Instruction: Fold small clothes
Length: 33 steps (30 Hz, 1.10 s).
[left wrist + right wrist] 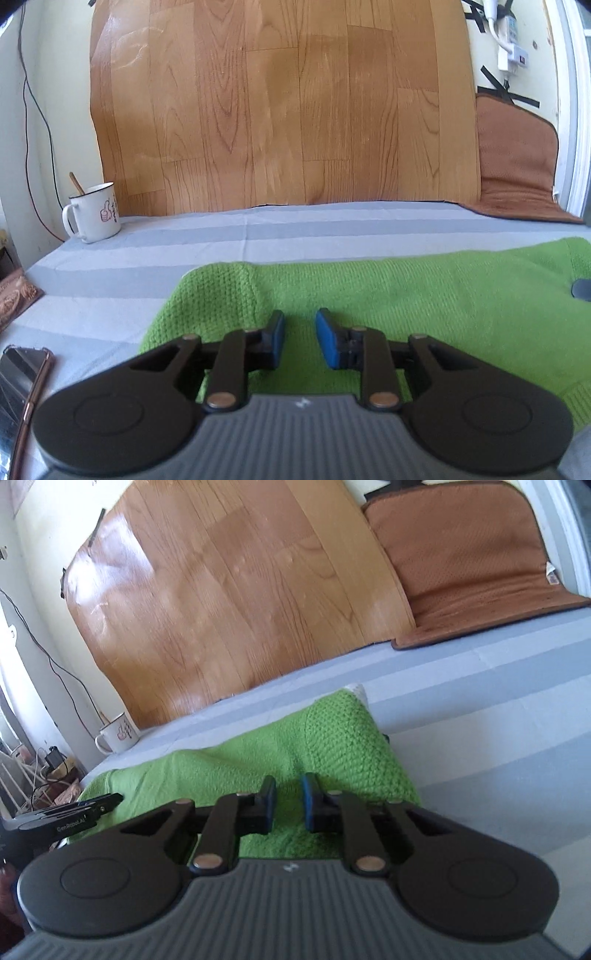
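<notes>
You are holding the left gripper (299, 338) low and nearly level over the left end of the green knit garment (388, 306), pointing toward the back wall. Its blue-padded fingers (328, 343) are standing a narrow gap apart with only flat knit showing between them; nothing is pinched. Whether the tips are touching the cloth is not resolvable.

You are holding the right gripper (288, 805) rolled to one side, so the bed is running uphill to the right in its view. It is hovering over the right end of the garment (229, 768), fingers likewise narrowly parted and gripping nothing.

The garment is lying across the grey-striped sheet (147, 258), long axis left to right, with a rounded folded corner just ahead of the left gripper and a raised fold beyond the right one.

Hidden or unclear:
- Near edge of the garment is sitting under both gripper bodies in both views.
- A white patch at the garment's far right tip; unidentifiable.
- From the right wrist view, only the left gripper's (92, 805) dark side profile is showing at the frame edge.
- White enamel mug (94, 214) is standing at the back left corner of the bed, something brown leaning inside.
- A shiny object (22, 373) at lower left is cut off by the frame.
- Wood-pattern sheet (280, 107) is covering the wall; brown mat (469, 561) is leaning beside it.
</notes>
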### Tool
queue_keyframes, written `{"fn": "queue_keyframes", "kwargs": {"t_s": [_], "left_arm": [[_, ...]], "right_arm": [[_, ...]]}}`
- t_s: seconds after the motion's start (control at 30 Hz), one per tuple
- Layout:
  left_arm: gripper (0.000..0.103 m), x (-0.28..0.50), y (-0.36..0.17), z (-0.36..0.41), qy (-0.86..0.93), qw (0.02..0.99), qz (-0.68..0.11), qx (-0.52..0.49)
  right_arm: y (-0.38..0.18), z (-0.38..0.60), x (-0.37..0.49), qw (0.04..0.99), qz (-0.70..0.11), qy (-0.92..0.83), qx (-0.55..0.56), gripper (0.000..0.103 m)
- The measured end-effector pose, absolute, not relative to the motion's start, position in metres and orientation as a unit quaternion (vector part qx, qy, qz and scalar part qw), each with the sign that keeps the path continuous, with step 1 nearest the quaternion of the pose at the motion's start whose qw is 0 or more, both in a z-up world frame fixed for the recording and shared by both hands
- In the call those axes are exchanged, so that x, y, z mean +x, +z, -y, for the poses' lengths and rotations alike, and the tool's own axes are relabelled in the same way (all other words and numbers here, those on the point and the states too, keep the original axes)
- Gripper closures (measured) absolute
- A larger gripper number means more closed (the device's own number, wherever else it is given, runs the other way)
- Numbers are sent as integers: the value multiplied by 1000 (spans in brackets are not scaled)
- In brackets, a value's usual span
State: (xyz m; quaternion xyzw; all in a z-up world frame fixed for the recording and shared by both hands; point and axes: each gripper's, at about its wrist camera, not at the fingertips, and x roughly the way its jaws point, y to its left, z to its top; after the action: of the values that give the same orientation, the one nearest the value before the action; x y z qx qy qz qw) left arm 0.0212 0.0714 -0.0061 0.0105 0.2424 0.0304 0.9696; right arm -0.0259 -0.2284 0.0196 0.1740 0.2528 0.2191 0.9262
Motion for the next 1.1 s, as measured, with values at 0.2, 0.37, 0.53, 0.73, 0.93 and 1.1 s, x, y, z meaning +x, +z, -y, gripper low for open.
{"fn": "queue_keyframes", "kwargs": {"t_s": [0.2,0.37,0.53,0.73,0.93,1.1], "left_arm": [[80,15,-3,-71,28,971,-237,4],[69,5,1,-79,20,974,-224,-30],[38,-33,24,-113,26,973,-185,-138],[20,-39,17,-139,102,951,-249,-154],[72,-28,-3,-107,69,941,-301,-141],[79,-14,5,-69,79,948,-293,-93]], "right_arm": [[16,245,-33,913,-233,247,228,65],[23,292,-41,904,-205,224,300,47],[31,303,-12,903,-262,208,268,27],[17,265,27,874,-329,272,232,26],[19,253,24,877,-314,273,241,69],[50,270,3,912,-248,258,201,77]]}}
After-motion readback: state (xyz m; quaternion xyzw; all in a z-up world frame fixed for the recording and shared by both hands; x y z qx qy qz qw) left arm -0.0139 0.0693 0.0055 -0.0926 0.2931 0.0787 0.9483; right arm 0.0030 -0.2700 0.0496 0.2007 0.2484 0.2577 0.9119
